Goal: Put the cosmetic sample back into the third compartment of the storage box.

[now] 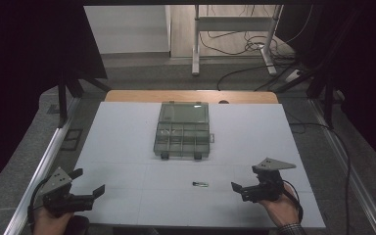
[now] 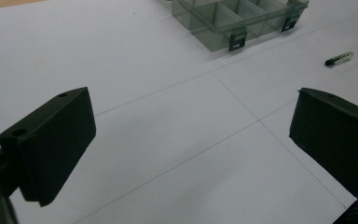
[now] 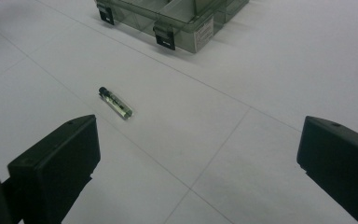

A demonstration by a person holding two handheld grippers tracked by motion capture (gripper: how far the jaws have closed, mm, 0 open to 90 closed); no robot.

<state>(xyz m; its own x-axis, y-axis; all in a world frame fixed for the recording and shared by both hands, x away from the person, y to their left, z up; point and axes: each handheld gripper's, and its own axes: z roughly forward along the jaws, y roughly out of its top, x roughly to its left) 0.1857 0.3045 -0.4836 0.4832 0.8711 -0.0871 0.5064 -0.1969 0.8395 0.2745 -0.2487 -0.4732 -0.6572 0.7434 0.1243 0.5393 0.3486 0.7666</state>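
Observation:
A clear compartment box stands in the middle of the white table top, its lid laid back and two dark latches facing me. A small clear vial with a dark cap lies flat in front of it, apart from both grippers. My left gripper rests open near the front left corner. My right gripper is open at the front right, the vial a short way to its left. The left gripper view shows the box and vial far off. In the right gripper view the vial lies ahead, left of centre, before the box.
The white sheet covers the table, with a wooden edge at the back. Metal rails run along both sides. Beyond the table stand desk legs and loose cables on the floor.

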